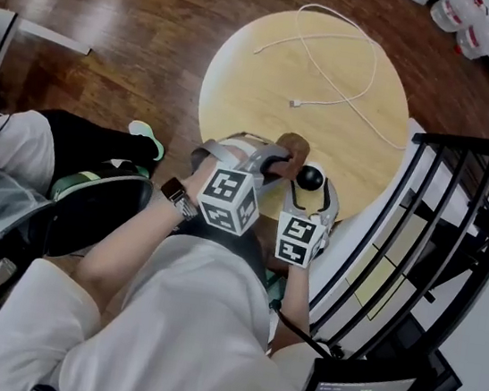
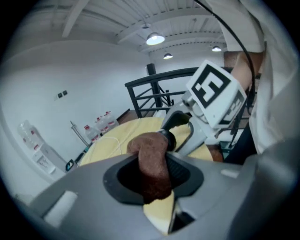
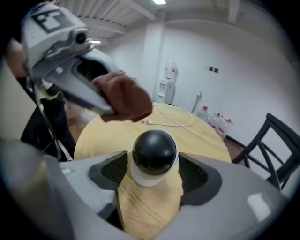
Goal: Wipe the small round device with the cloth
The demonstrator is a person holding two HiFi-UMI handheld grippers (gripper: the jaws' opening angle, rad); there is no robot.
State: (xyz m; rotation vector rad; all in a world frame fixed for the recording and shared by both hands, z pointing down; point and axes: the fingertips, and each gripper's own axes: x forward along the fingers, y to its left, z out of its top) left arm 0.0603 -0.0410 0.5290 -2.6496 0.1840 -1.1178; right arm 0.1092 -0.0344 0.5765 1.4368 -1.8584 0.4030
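A small round device (image 3: pixel 154 157), black dome on a white base, sits clamped between the jaws of the right gripper (image 3: pixel 153 172) above the near edge of a round wooden table (image 1: pixel 260 84). Just left of it, the left gripper (image 2: pixel 152 174) is closed on a brown cloth (image 2: pixel 152 161), whose free end reaches close beside the dome; contact cannot be made out. A white cable (image 1: pixel 351 79) loops across the tabletop farther back. A black railing (image 1: pixel 456 229) stands at the person's right, and water bottles (image 1: pixel 460 13) line the far wall.
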